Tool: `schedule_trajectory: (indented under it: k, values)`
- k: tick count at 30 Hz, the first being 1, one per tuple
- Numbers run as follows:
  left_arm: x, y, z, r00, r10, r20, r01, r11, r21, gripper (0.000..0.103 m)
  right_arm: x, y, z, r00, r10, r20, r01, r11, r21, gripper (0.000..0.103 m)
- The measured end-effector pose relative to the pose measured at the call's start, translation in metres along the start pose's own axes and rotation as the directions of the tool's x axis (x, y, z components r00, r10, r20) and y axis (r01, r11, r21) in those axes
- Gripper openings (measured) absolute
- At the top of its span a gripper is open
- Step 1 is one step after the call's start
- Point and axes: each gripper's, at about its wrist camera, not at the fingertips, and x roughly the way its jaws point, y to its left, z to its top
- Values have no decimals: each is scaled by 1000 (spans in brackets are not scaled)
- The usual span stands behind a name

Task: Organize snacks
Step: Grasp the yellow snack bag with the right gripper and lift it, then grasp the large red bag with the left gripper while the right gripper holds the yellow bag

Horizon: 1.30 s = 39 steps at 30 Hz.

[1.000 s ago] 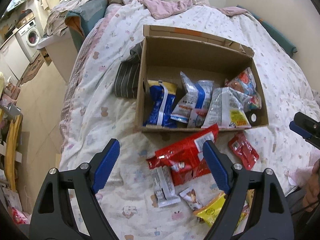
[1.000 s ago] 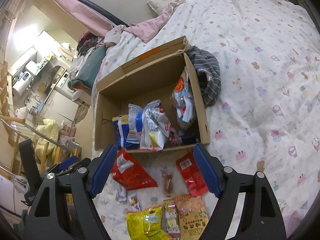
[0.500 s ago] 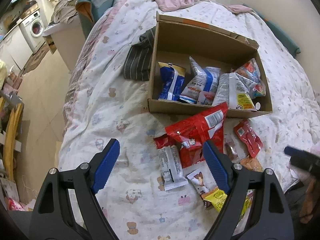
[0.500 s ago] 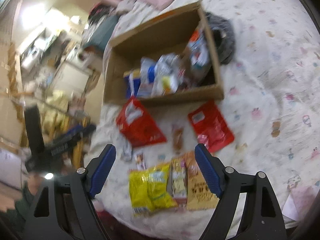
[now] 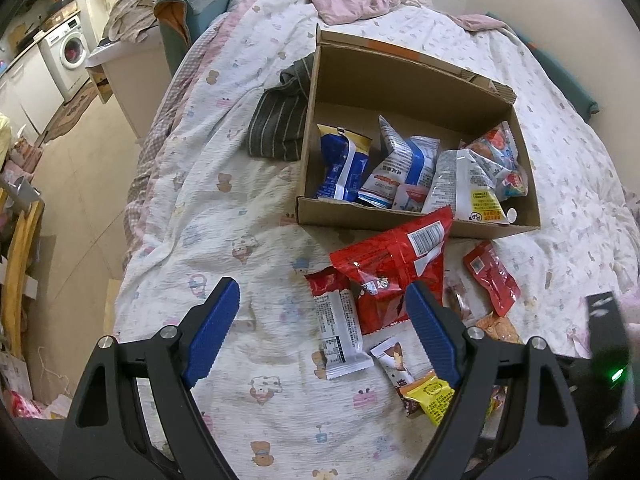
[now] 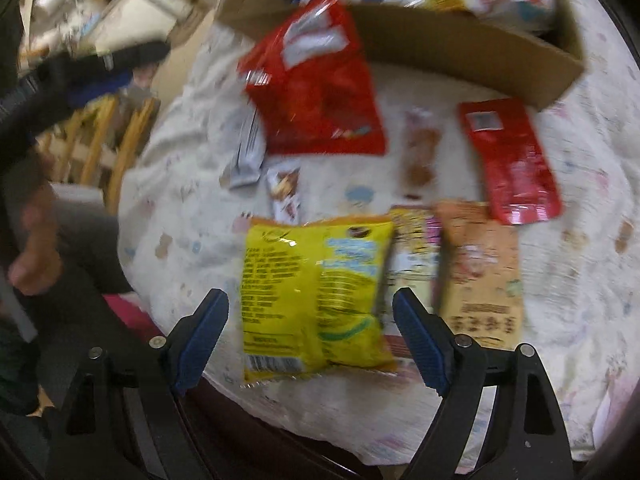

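An open cardboard box (image 5: 416, 220) (image 6: 460, 48) on the bed holds several snack bags. Loose packets lie in front of it: a large red bag (image 5: 392, 264) (image 6: 316, 96), a small red pouch (image 5: 490, 276) (image 6: 512, 160), a white bar (image 5: 340, 328) (image 6: 248, 148), a yellow bag (image 5: 430, 398) (image 6: 316, 292) and a tan packet (image 6: 480, 272). My left gripper (image 5: 322, 300) hovers open above the white bar. My right gripper (image 6: 310, 304) is open and points down, its fingers on either side of the yellow bag without pressing it. The right wrist view is blurred.
A grey striped cloth (image 5: 280, 124) lies against the box's left wall. The bed's left edge drops to the floor, with a washing machine (image 5: 72, 46) and a wooden rack (image 5: 16, 264) beyond. A person's hand (image 6: 36, 256) shows at the left.
The right gripper has dropped and tipped down toward the loose packets, bringing the yellow bag between its fingers. The left gripper drew back a little from the box, then held still.
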Motion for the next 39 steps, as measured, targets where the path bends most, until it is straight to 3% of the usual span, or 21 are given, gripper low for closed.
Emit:
schedule_trajectory:
  k: [5,8,10,11,14,17,20,24,27,32,39]
  values:
    - [2,2,0,1000,8,-5,-8,1000,-7,83,25,16,8,993,-110,-39,107,993,-58,85]
    - [5,6,0,1000,12,-15,-13,1000,-16,83,27,16,9,989,-145,-36,143,988,-64,72]
    - [6,9,-1,1000,11,-20,-11,1000,-25,83,21,13,10,993,-117,-23,116,992,-56,65]
    - [6,10,-1,1000,8,-22,-9,1000,-28,83,15,11,10,995,-96,-13,95,994,-48,57]
    - [6,11,-1,1000,6,-21,-7,1000,-31,83,-7,4,8,999,-10,44,11,1000,-21,50]
    - [6,11,-1,1000,7,-15,-8,999,-33,83,-37,-7,7,989,38,144,-40,999,11,48]
    - [7,9,1,1000,9,-11,-10,999,-42,83,-66,-25,4,965,44,257,-61,996,61,47]
    - [11,4,3,1000,14,-12,-14,999,-51,83,-103,-46,0,906,9,424,-72,989,131,47]
    - [17,-2,3,1000,19,-25,-21,998,-51,83,-115,-62,-3,882,-28,471,-72,978,195,47]
    - [32,-19,0,998,-7,-64,4,999,-45,83,-119,-88,-13,876,-70,477,-83,953,291,47]
    - [69,-57,2,990,-44,-133,41,999,-23,83,-113,-97,-17,882,-82,464,-83,942,325,47]
